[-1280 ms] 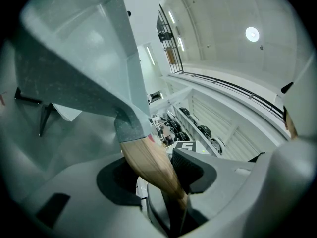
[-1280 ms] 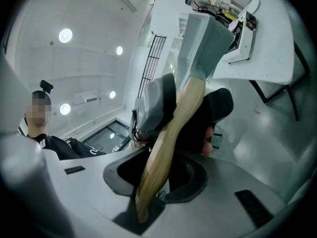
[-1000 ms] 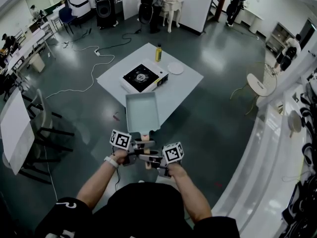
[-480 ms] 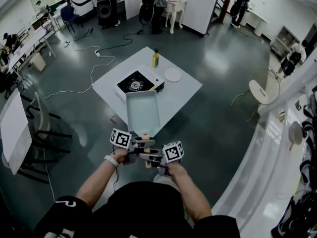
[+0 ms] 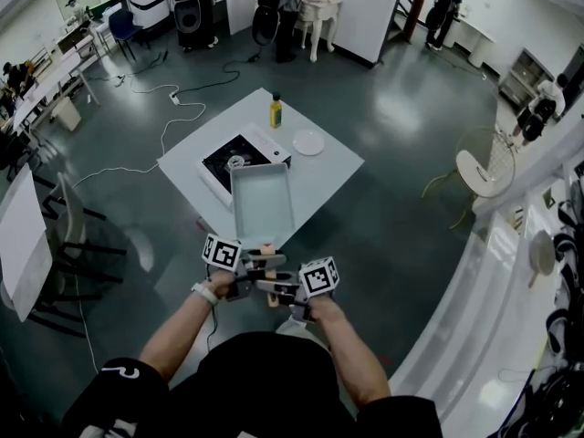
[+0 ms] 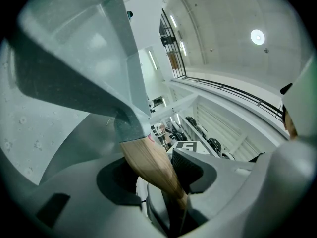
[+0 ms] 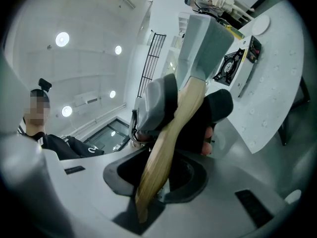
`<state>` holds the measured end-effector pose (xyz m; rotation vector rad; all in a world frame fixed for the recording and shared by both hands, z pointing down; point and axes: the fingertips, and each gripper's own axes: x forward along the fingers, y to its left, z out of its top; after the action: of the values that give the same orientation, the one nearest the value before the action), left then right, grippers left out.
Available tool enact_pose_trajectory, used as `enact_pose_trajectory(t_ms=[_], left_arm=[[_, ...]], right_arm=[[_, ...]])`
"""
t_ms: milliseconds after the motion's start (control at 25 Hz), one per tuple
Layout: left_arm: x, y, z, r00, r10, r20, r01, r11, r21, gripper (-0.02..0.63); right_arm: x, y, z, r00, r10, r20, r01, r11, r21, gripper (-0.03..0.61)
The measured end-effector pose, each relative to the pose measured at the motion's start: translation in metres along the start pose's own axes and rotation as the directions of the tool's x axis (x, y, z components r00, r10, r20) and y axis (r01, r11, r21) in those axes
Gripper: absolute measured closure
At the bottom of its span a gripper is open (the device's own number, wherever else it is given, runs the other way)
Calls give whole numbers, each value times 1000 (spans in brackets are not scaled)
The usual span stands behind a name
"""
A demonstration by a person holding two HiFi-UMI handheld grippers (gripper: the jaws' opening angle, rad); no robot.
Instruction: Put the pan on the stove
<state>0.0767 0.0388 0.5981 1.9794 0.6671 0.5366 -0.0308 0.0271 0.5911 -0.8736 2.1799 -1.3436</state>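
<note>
White square table [image 5: 324, 179] sits in the upper centre of the head view, set diamond-wise on the dark floor.

The rectangular pale grey pan [image 5: 263, 203] is in the air at frame centre, open side up and roughly level. Its long axis runs bottom to top of the frame. The wooden handle [image 5: 267, 250] points down-frame toward the person, and the far short end points up-frame. That far end overlaps the near side of the table and the near edge of the stove in the picture. Whether it is truly above the stove cannot be told.

The portable gas stove [image 5: 224, 162] has a black top and a white body and lies on the left part of the table, with the burner ring at its centre.

Left gripper [image 5: 258, 265]: jaws clenched on the handle close to the pan body. In the left gripper view the dark pad presses the wood.

Right gripper [image 5: 276, 289]: jaws clenched on the handle lower down, nearer its free end, seen between them in the right gripper view.

The round white plate [image 5: 308, 142] is on the table, up-right of the stove. The yellow bottle [image 5: 275, 110] stands upright near the table's top corner, and its label is too small to read.

The only print visible is the black-and-white square markers on the gripper cubes, which are patterns, not words.
</note>
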Motion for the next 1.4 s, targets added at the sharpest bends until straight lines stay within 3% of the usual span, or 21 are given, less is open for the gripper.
enact_pose_trajectory(t_ms=[600,1040,1240,1400], left_arm=[[62,21,40,998,34,58,-35,999,5,425],[71,28,50,992,66,104,-64,998,-21,425],[72,33,53,990,60,130,-45,993,-112,423],[69,48,65,987,89,130,-84,995,-44,423]], right_arm=[[-63,-21,38,998,28,-62,-29,999,-15,489],[-75,-26,46,993,59,-102,-59,998,3,488],[-73,-33,51,991,65,-120,-63,998,19,488],[-73,-43,60,988,69,-139,-67,998,21,488]])
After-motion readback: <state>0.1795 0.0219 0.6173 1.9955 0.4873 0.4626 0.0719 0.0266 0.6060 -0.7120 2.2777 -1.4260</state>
